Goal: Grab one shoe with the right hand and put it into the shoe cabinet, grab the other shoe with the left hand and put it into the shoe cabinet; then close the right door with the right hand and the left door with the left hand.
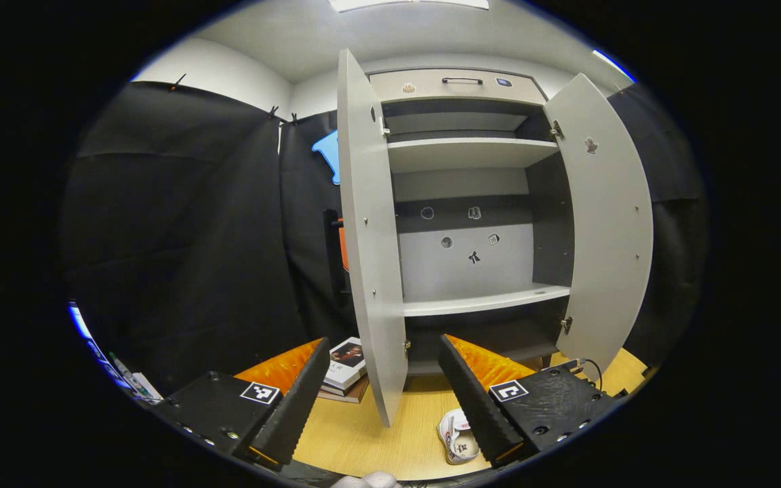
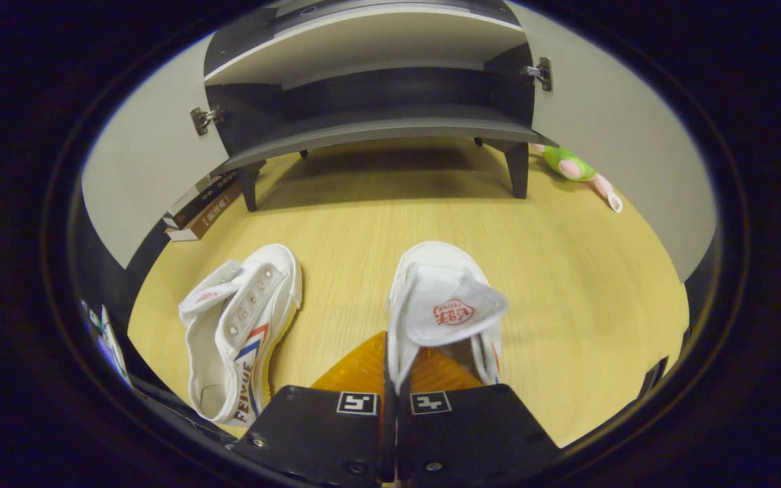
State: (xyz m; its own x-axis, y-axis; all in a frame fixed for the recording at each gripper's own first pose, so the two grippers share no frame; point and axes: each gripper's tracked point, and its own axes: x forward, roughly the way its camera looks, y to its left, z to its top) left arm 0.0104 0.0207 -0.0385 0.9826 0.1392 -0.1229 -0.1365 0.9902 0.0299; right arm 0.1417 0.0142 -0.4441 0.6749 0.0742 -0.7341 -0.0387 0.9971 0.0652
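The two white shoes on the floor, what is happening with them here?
A person works two handheld grippers. The right gripper is shut on the side wall of one shoe. The other shoe lies free beside it. The left gripper is open, facing the shoe cabinet, whose doors stand open.

shoes (image 2: 241,325): white canvas cloth | floor (image 2: 567,285): pale smooth wood-grain | cabinet doors (image 1: 370,237): matt grey panel, metal hinges

Black cloth walls (image 1: 180,224) hang below a white ceiling (image 1: 282,34) with a bright lamp (image 1: 407,4), around a pale wooden worktop (image 2: 567,285)
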